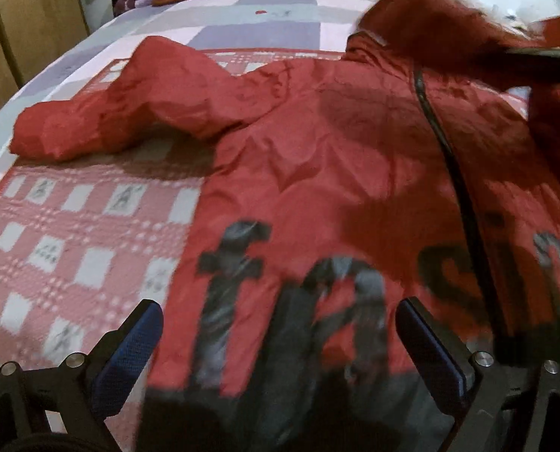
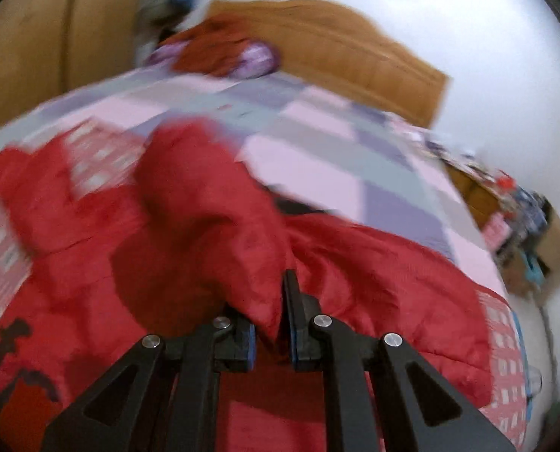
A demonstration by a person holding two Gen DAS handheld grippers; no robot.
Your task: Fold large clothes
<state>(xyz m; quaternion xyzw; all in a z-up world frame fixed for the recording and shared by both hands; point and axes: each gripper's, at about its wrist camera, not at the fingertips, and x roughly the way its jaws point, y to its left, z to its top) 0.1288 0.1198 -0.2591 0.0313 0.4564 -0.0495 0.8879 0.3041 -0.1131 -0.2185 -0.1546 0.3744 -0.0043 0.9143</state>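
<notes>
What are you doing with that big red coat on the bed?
A person with a two-finger gripper in each hand is folding a puffy red jacket with dark letters spread on a pink-and-grey checked bedspread. The right gripper is shut on a bunch of the jacket's red fabric and holds it up off the bed. The left gripper is open above the lettered front and holds nothing. One sleeve lies stretched out to the side, not yet folded.

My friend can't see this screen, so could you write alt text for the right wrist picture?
The right hand-held gripper is shut on a fold of a red jacket spread over a bed with a checked cover. Behind lie more clothes and a wooden headboard; the picture is blurred.
</notes>
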